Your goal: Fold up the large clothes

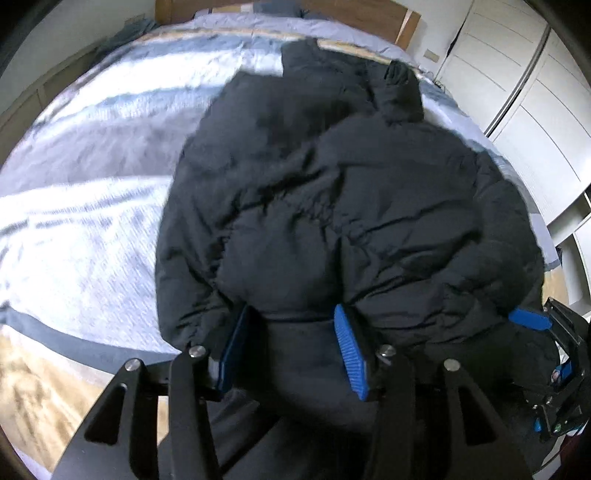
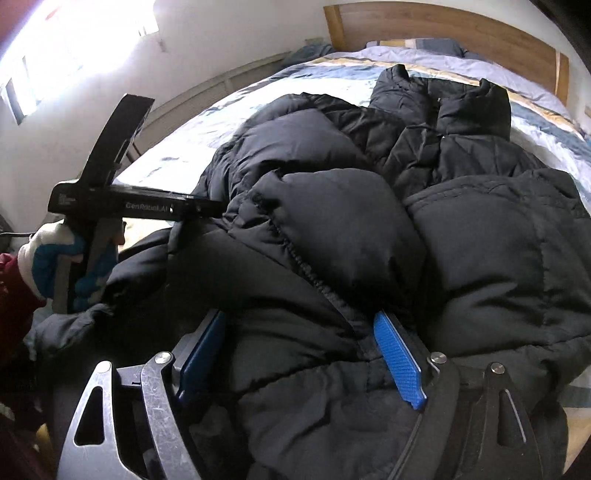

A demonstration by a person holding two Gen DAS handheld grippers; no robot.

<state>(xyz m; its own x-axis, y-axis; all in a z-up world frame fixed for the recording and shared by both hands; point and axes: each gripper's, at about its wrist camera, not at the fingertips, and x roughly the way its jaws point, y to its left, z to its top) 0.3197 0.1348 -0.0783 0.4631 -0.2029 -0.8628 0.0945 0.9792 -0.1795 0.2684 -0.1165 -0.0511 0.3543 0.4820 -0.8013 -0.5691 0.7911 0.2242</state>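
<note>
Fingers of the left gripper point(image 1: 291, 354), faced with ribbed blue pads, stand either side of a thick fold of the black quilted puffer jacket point(image 1: 332, 206) at the bottom of the left wrist view; the fabric fills the gap and both pads press into it, so they are clamped on the jacket's near edge. Fingers of the right gripper point(image 2: 306, 354) stand wider, with a bulging roll of the same jacket between them along a stitched seam. The right-hand pad lies against the cloth, the left-hand pad is half buried in it, and whether they actually squeeze it I cannot tell.

The jacket lies spread over the bed with the blue, white and yellow striped cover point(image 1: 81, 192), filling the centre and right of the left wrist view. Its collar end points toward the wooden headboard point(image 2: 461, 33) at the top of the frame, and its near hem is bunched at the bed's lower edge where both grippers meet it.

At the left of the right wrist view, the left gripper's black frame angles down into the jacket, held by a hand in a blue and white glove point(image 2: 55, 258) with a dark red sleeve point(image 2: 14, 291) behind it. White wardrobe doors point(image 1: 524, 99) stand at the right of the left wrist view.
</note>
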